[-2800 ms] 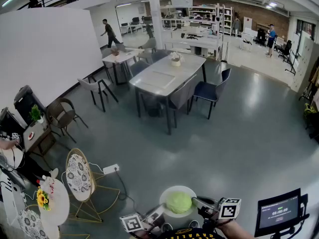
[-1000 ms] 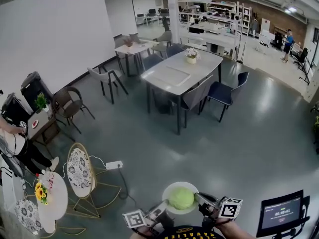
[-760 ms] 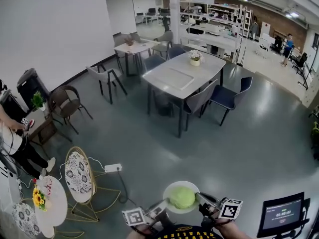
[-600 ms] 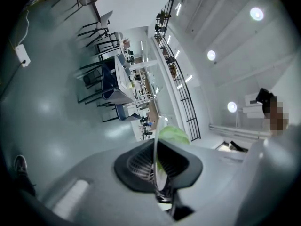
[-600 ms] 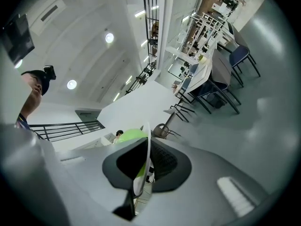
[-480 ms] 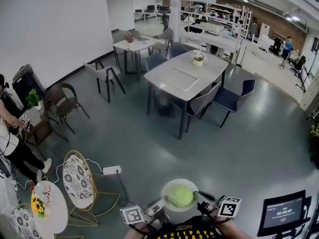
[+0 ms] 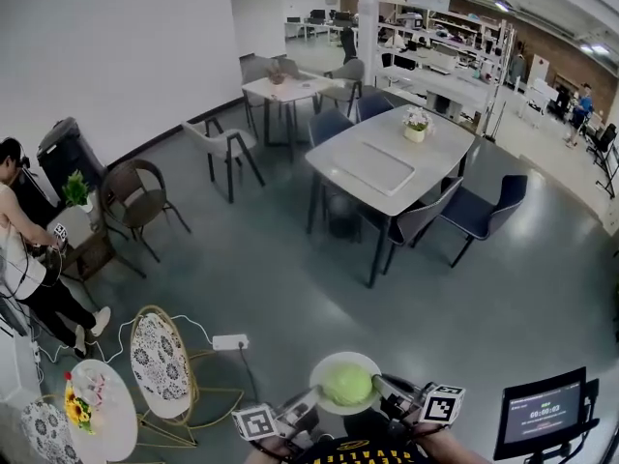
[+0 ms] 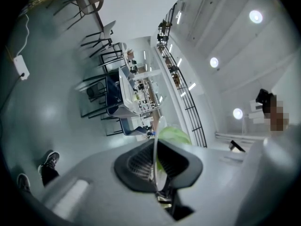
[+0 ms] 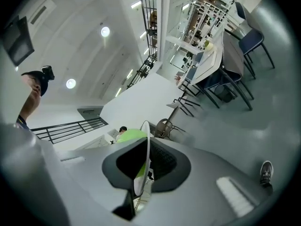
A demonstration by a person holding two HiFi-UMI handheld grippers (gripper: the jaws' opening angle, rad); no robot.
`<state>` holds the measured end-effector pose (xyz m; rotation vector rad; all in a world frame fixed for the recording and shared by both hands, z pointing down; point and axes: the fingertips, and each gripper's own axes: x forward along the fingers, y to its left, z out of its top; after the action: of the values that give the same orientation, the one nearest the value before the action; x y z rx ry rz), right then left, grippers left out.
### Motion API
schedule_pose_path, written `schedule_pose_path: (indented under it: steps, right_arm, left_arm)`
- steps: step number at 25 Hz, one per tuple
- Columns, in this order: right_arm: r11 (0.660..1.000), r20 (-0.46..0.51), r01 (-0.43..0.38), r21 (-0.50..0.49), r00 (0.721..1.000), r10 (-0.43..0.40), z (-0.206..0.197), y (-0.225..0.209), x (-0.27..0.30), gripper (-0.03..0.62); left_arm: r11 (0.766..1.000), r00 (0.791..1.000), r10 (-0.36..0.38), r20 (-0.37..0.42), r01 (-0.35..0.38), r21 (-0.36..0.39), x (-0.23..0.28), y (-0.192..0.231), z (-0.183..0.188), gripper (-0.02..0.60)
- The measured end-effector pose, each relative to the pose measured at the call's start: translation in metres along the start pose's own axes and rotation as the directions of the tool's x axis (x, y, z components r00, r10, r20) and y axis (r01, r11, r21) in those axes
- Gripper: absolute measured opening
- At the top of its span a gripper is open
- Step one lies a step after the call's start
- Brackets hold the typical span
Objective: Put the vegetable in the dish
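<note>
A round green cabbage (image 7: 347,385) lies in a white dish (image 7: 331,366) held up in the air at the bottom of the head view. My left gripper (image 7: 311,398) is shut on the dish's left rim, my right gripper (image 7: 380,385) on its right rim. In the left gripper view the dish rim (image 8: 154,145) runs edge-on between the dark pads, with the cabbage (image 8: 174,135) showing past it. The right gripper view shows the same: the rim (image 9: 146,145) pinched edge-on and the cabbage (image 9: 130,135) beyond.
Below lies a grey floor with a patterned gold-legged chair (image 7: 162,356), a small round table with flowers (image 7: 92,406) and a power strip (image 7: 230,342) at the left. A large grey table with chairs (image 7: 387,168) stands ahead. A person (image 7: 24,259) is at the far left; a screen (image 7: 539,419) at right.
The view has swung left and drawn nearer the large grey table. The dish with the cabbage stays held between both grippers, in the same place low in the view.
</note>
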<state>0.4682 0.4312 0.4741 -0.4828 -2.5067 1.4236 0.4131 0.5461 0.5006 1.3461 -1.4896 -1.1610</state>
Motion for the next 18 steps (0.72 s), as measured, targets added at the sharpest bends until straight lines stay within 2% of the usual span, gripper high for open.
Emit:
schedule_pose_path:
  steps: [6,9,13,18]
  right_arm:
    - [0.997,-0.064,-0.077,-0.001,0.995,0.077,0.067,-0.037,0.057,0.014]
    - [0.995,-0.089,-0.095,-0.003,0.992,0.095,0.108,-0.053,0.076,0.014]
    - [0.995,-0.105,-0.099,-0.003,0.990,0.098,0.157,-0.080,0.090,0.014]
    - [0.994,-0.096,-0.106,0.011,0.990,0.107,0.198,-0.105,0.096,0.014]
  left_arm:
    - [0.998,0.995,0.052,0.087,-0.054,0.025,0.051,0.018,0.066,0.018]
    - [0.998,0.993,0.046,0.111,-0.049,0.028,0.087,0.017,0.093,0.018]
    - [0.998,0.991,0.055,0.125,-0.058,0.024,0.135,0.024,0.119,0.018]
    - [0.996,0.989,0.066,0.131,-0.072,0.044,0.180,0.027,0.139,0.018]
